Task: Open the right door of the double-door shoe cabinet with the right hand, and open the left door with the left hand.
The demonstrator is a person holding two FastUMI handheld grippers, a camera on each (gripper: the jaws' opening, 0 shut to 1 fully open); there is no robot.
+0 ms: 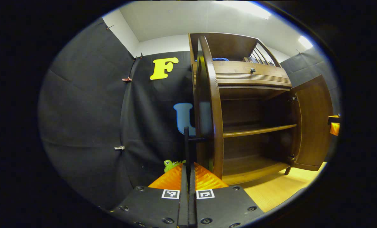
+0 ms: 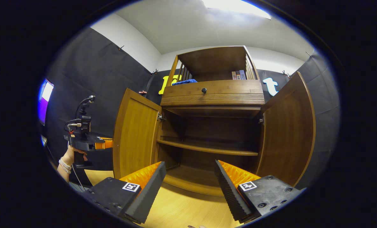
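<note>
The brown wooden shoe cabinet stands with both doors swung open, showing a bare shelf. In the left gripper view the left door is seen edge-on, and my left gripper is shut on its thin dark handle bar. The right door hangs open at the far right. In the right gripper view my right gripper is open and holds nothing, in front of the cabinet's middle, between the left door and the right door. A hand holds the left gripper against the left door's outer side.
A drawer with a dark knob sits above the doors. On the railed top shelf lie a blue cloth and small books. A green toy lies on the floor by the black cloth wall. The floor is light wood.
</note>
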